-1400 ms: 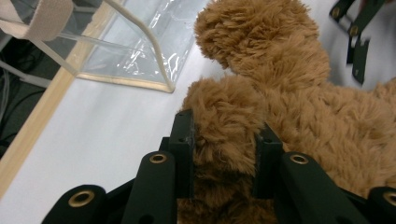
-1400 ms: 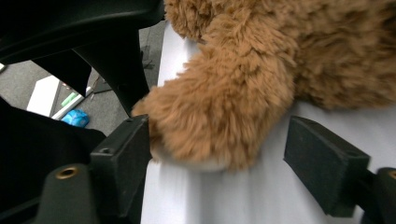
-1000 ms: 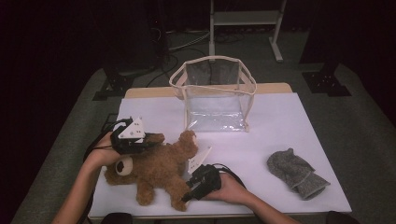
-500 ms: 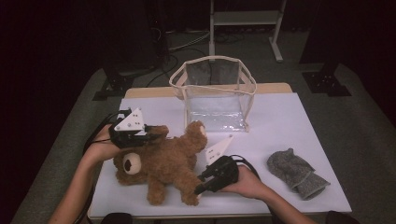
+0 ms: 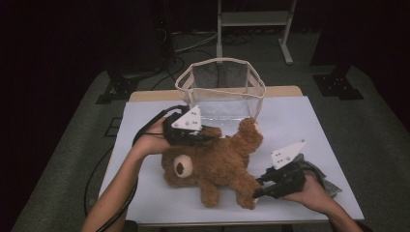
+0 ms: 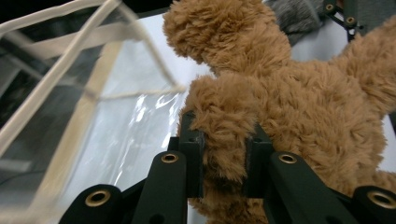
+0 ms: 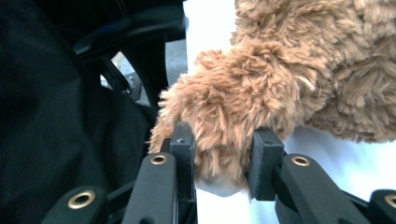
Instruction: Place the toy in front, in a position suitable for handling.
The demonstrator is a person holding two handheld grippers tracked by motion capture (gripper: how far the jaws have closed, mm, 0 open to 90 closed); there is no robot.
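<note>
Left gripper (image 6: pixel 223 161) jaws clamp the teddy bear's (image 6: pixel 299 107) paw

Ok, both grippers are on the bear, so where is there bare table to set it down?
Free: the white table right of the clear bag, beyond the grey cloth, and the near-left corner. Crowded: the middle, where the left gripper and right gripper pinch the teddy bear.

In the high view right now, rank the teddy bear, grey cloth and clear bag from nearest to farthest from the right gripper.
From the right gripper:
1. Teddy bear, its leg clamped in the jaws.
2. Grey cloth, just behind the hand, near the table's right edge.
3. Clear bag, at the far side.
</note>
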